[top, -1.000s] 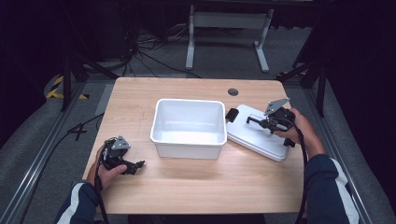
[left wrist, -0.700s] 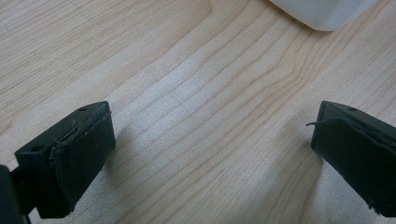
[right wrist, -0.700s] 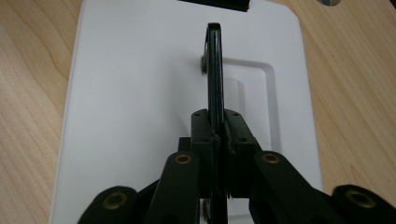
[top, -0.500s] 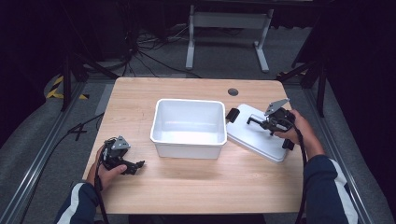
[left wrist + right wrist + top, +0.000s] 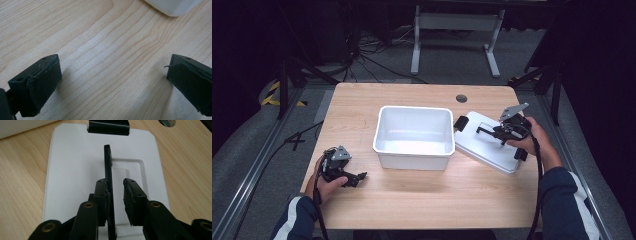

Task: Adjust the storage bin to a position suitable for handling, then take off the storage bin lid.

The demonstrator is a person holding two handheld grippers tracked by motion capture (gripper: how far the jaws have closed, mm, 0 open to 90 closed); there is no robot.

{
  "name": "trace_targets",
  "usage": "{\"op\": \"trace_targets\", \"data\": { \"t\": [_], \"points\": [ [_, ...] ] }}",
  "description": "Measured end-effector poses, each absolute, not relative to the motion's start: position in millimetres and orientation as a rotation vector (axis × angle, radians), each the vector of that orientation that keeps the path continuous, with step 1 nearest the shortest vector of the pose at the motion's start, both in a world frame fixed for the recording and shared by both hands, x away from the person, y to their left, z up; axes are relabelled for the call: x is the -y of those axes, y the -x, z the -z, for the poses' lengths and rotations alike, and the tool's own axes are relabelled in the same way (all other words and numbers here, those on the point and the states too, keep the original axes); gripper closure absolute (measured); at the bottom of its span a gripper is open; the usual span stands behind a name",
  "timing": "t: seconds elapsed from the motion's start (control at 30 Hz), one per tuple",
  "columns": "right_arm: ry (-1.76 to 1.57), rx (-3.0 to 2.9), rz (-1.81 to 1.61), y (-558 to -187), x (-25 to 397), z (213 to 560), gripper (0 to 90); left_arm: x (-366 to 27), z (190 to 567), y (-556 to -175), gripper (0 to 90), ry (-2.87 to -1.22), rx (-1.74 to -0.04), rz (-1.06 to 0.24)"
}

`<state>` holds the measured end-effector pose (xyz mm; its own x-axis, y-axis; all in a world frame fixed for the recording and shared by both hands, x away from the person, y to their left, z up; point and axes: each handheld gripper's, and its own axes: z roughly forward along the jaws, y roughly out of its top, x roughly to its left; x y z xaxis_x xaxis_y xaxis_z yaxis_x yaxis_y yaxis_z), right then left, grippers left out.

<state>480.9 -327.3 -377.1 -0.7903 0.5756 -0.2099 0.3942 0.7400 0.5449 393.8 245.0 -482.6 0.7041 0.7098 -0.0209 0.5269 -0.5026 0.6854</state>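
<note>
high view, bench (image 5: 412, 200): light wood, with everything set on it.
high view, white tub (image 5: 413, 136): sits open-topped at the middle of the bench, nothing visible inside.
high view, white lid (image 5: 479, 142): lies flat just right of the tub, close to its right wall, turned at an angle to the bench edge; a black clip (image 5: 460, 123) sits at its near-tub end.
high view, right claw (image 5: 490, 132): held over the lid by the person's right hand, pointing left toward the tub, above the lid's black handle.
high view, left claw (image 5: 357, 177): held low over the bench at the front left, well apart from the tub, pointing right.

left gripper view, left claw (image 5: 113, 85): released, the two black pads wide apart with bare wood grain between them; nothing held.
left gripper view, tub (image 5: 172, 6): a rounded white corner shows at the top edge, well ahead of the jaws.

right gripper view, lid (image 5: 72, 170): lies flat under the jaws, its raised rectangular panel in the middle and the clip (image 5: 108, 126) at the far end.
right gripper view, black handle (image 5: 108, 165): a thin upright strip running along the lid's middle.
right gripper view, right claw (image 5: 116, 195): astride the handle; the left pad touches the strip, the right pad stands off with a gap showing, so the claw is not clenched.
</note>
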Motion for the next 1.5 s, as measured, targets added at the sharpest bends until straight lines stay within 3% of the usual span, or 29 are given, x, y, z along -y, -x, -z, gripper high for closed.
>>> {"op": "trace_targets", "data": {
  "t": [0.33, 0.47, 1.5],
  "points": [
    [-0.761, -2.549, -0.771, -472, 331, 369, 63.6, -245, 483, -394, 0.2, -2.225, -0.938, -0.345],
    [-0.778, -2.520, -0.784, -465, 332, 361, 55.1, -245, 483, -394, 0.1, -2.224, -0.938, -0.344],
    [-0.785, -2.500, -0.807, -423, 336, 356, 41.7, -246, 482, -393, 0.1, -2.224, -0.937, -0.349]
  ]
}}
